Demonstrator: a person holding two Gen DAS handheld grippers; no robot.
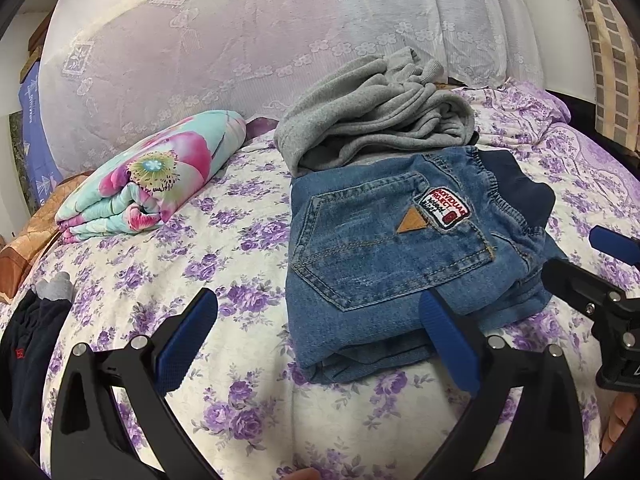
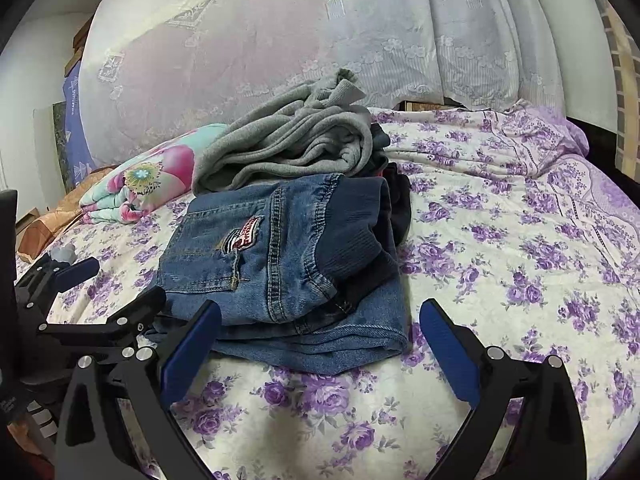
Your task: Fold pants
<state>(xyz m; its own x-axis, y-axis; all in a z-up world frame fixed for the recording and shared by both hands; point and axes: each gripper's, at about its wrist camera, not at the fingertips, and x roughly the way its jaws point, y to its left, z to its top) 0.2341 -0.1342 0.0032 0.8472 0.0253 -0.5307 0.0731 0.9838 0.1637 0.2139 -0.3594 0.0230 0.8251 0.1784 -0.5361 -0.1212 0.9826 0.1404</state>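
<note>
A pair of blue denim pants point(image 1: 384, 256) lies folded into a compact bundle on the floral bedspread point(image 1: 224, 240), back pocket and patch facing up. In the right wrist view the same denim pants point(image 2: 280, 264) sit just ahead of the fingers. My left gripper point(image 1: 320, 340) is open, hovering at the bundle's near left edge, its right finger point(image 1: 448, 340) over the denim, nothing between the pads. My right gripper point(image 2: 320, 344) is open too, straddling the bundle's near right corner without holding it. Each gripper shows at the edge of the other's view.
A crumpled grey sweatpants pile point(image 1: 376, 112) rests behind the denim, with dark cloth point(image 2: 396, 196) beside it. A folded flowery blanket point(image 1: 160, 176) lies at the left. Dark clothing point(image 1: 28, 344) sits at the near left edge. A lace-covered headboard point(image 1: 240, 40) rises behind.
</note>
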